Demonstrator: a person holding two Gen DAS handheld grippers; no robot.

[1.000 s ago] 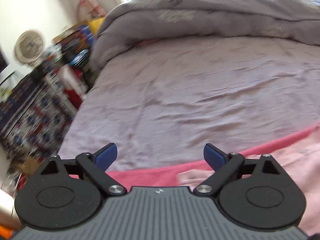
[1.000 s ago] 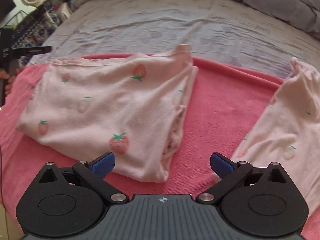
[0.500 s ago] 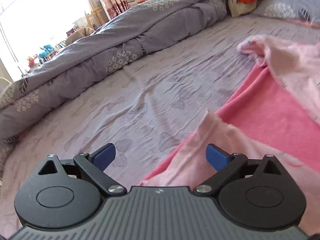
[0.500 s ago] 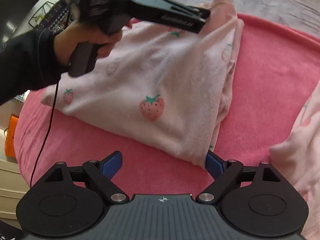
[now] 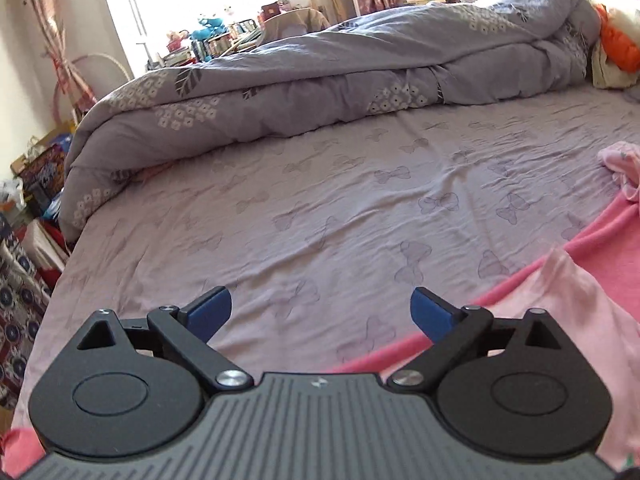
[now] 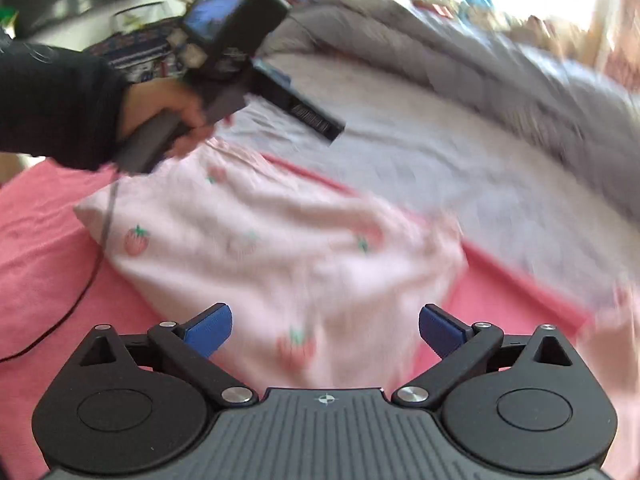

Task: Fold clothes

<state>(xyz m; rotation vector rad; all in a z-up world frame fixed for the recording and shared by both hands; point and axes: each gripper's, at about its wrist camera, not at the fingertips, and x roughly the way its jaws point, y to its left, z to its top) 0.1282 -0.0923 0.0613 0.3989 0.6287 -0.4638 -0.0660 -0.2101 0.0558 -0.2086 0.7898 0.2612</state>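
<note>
the right wrist view is smeared by motion: beyond the jaws the strawberry garment [image 6: 280, 248] has soft edges, and its far right corner cannot be made out. the grey duvet [image 6: 460, 64] further off is only streaks. up left of the jaws, the person's sleeve [image 6: 56, 108] is cut by the picture edge. in the left wrist view, right of the jaws, a second pink garment [image 5: 624, 168] runs off the frame.
</note>
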